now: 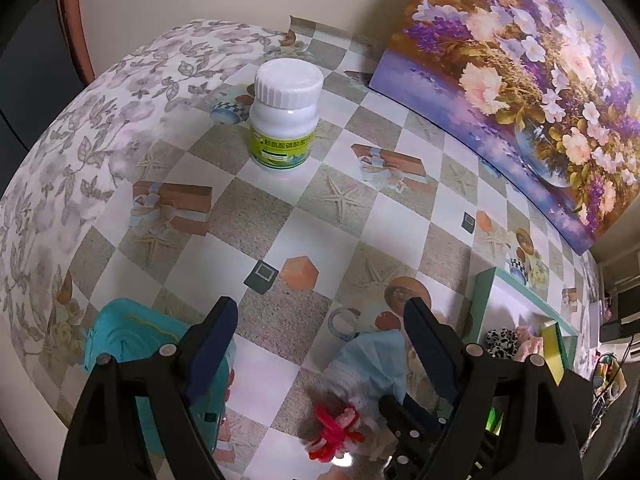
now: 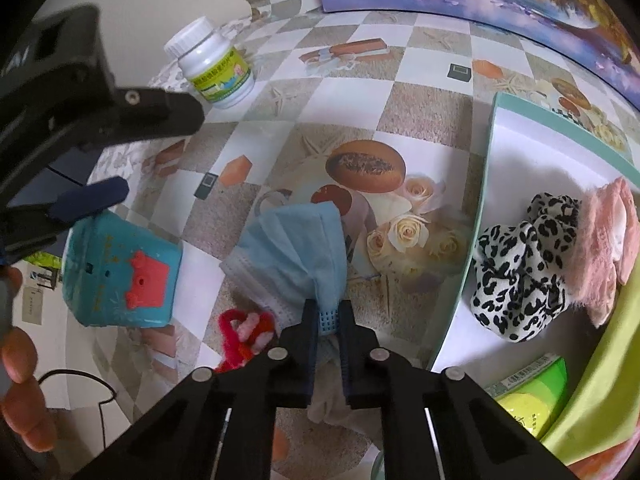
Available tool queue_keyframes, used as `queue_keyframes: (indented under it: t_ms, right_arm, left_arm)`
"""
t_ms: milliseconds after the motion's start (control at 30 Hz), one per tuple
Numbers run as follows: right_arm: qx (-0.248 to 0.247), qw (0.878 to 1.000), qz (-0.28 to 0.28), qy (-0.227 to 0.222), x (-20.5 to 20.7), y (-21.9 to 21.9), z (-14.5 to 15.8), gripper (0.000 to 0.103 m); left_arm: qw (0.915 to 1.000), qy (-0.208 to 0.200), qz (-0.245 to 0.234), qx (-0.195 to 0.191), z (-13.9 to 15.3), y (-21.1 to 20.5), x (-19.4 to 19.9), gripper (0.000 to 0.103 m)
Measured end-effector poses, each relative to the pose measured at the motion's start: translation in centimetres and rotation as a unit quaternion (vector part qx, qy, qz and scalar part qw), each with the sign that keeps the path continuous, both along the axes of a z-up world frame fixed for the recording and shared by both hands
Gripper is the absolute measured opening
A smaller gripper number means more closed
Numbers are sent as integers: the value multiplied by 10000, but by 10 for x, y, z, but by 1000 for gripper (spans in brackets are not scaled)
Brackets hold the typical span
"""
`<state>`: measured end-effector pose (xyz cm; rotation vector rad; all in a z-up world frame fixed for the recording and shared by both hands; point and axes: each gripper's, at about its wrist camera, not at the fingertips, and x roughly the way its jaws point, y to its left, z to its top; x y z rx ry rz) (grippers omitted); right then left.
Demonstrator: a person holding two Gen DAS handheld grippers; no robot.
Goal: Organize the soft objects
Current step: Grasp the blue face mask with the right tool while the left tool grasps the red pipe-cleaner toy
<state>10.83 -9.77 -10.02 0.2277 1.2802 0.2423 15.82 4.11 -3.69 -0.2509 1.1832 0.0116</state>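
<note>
A light blue face mask [image 2: 296,248] lies crumpled on the checkered tablecloth. My right gripper [image 2: 327,312] is shut on its near edge. A red and pink pipe-cleaner twist [image 2: 248,332] lies just left of it, and a teal tissue pack [image 2: 120,276] further left. My left gripper [image 1: 320,320] is open and empty above the table, with the mask [image 1: 372,364] and the pipe-cleaner twist [image 1: 336,432] below between its fingers and the tissue pack [image 1: 132,344] at its left finger. The teal-rimmed box [image 2: 484,208] on the right holds a leopard-print scrunchie [image 2: 520,272] and a pink fluffy item [image 2: 612,248].
A white pill bottle [image 1: 286,114] stands at the far side of the table. A flower painting [image 1: 520,80] leans against the wall on the right. A green-yellow packet [image 2: 532,396] lies in the box near its front. The table edge drops off to the left.
</note>
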Motion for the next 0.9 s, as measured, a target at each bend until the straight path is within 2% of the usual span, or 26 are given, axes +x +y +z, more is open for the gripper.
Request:
queue_keyframes:
  t_ms: [167, 400, 467, 567, 733, 900]
  right_arm:
    - [192, 9990, -258, -316, -10, -17, 22, 7]
    - [335, 9947, -720, -658, -32, -45, 53, 7]
    - [365, 9928, -874, -733, -37, -52, 59, 7]
    - [352, 9891, -1157, -842, -48, -65, 70, 7]
    - [250, 9836, -1458, -1027, -67, -82, 83, 7]
    - [339, 9788, -1707, -1079, -82, -95, 87, 7]
  left_arm:
    - [9998, -48, -69, -161, 4, -3, -8, 85]
    - [9991, -122, -352, -192, 11, -14, -27, 85]
    - [9985, -145, -497, -184, 13, -20, -33, 83]
    - [9975, -120, -664, -193, 13, -28, -42, 72]
    - [9962, 6, -872, -79, 5, -38, -54, 68]
    - [9937, 449, -1024, 114, -18, -46, -60, 63]
